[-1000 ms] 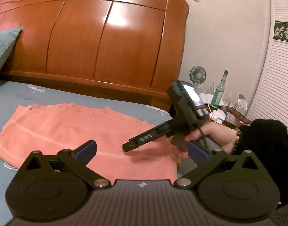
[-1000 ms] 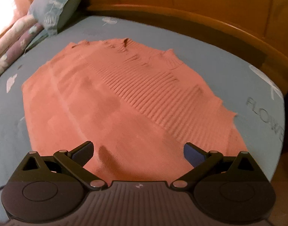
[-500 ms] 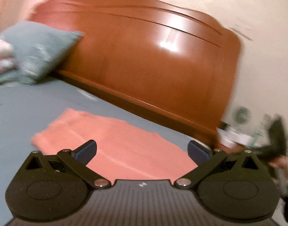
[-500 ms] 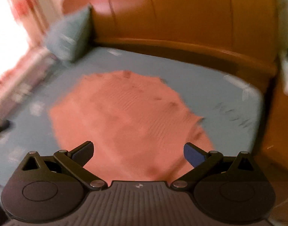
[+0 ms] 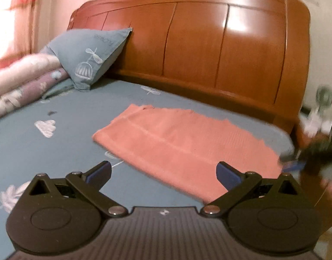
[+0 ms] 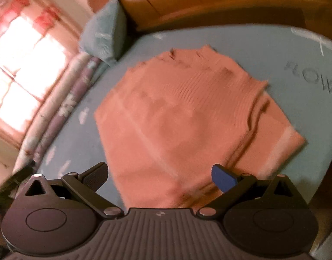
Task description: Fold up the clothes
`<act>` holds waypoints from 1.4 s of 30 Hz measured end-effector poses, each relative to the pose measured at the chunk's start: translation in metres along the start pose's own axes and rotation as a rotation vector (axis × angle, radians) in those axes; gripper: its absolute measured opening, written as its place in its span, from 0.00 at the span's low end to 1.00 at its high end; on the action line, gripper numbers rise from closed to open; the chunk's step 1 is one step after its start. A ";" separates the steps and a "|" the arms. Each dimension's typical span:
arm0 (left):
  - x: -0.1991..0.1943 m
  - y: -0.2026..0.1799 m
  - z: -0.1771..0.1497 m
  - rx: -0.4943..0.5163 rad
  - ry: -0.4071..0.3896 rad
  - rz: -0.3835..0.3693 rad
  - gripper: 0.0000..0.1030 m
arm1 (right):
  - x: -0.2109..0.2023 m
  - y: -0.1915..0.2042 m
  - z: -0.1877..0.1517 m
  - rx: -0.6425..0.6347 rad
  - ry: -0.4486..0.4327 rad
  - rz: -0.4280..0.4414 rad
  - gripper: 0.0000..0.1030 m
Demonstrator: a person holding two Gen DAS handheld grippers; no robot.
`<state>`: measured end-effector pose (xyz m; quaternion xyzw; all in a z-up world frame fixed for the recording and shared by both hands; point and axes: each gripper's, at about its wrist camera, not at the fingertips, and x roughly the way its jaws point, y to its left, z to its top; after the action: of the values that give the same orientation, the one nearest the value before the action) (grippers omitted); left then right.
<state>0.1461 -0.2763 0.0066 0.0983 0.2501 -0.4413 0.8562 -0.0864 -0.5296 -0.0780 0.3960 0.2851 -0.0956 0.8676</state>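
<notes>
A salmon-pink knitted garment [image 5: 183,143] lies flat on the blue-grey bedsheet [image 5: 57,147], near the bed's right side. In the right wrist view the same garment [image 6: 187,117] spreads out below, with a paler band along its right edge. My left gripper [image 5: 163,172] is open, held above the sheet at the garment's near edge, nothing between its fingers. My right gripper [image 6: 159,176] is open too, hovering over the garment's near part without touching it. At the far right of the left wrist view the other gripper shows only as a dark blur.
A wooden headboard [image 5: 209,43] stands behind the bed. A blue-grey pillow [image 5: 92,58] leans on it at left, beside rolled floral bedding [image 5: 20,82]. A small fan [image 5: 323,99] stands past the bed's right edge. A bright window [image 6: 20,65] is at left.
Both grippers have pulled back and swung left; the garment looks smaller and farther off. The right gripper and hand left the middle of the left wrist view. Both stayed open.
</notes>
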 end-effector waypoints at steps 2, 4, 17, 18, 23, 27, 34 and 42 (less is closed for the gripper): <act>-0.008 -0.012 -0.008 0.029 0.004 0.006 0.99 | 0.002 0.009 -0.003 -0.034 0.024 0.055 1.00; -0.016 -0.024 -0.017 0.058 0.008 0.011 0.99 | 0.010 0.016 -0.010 -0.082 0.064 0.038 1.00; -0.089 -0.060 -0.056 0.027 -0.124 0.198 0.99 | -0.052 0.025 -0.021 -0.179 0.034 -0.042 1.00; -0.099 -0.058 -0.057 0.009 -0.134 0.235 0.99 | -0.062 0.034 -0.018 -0.225 0.035 -0.063 1.00; -0.145 -0.051 -0.063 -0.035 -0.131 0.447 0.99 | -0.126 0.075 -0.005 -0.495 -0.053 -0.275 1.00; -0.168 -0.050 -0.071 -0.064 -0.087 0.596 0.99 | -0.165 0.101 -0.004 -0.646 -0.109 -0.368 1.00; -0.180 -0.056 -0.096 -0.240 -0.009 0.586 0.99 | -0.108 0.131 -0.063 -0.770 0.014 -0.172 1.00; -0.198 -0.070 -0.138 -0.386 0.137 0.749 0.99 | -0.032 0.162 -0.133 -0.806 0.132 -0.117 1.00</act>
<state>-0.0535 -0.1244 -0.0061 0.0494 0.3313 -0.0375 0.9415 -0.1045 -0.3246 -0.0271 0.0127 0.3770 0.0001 0.9261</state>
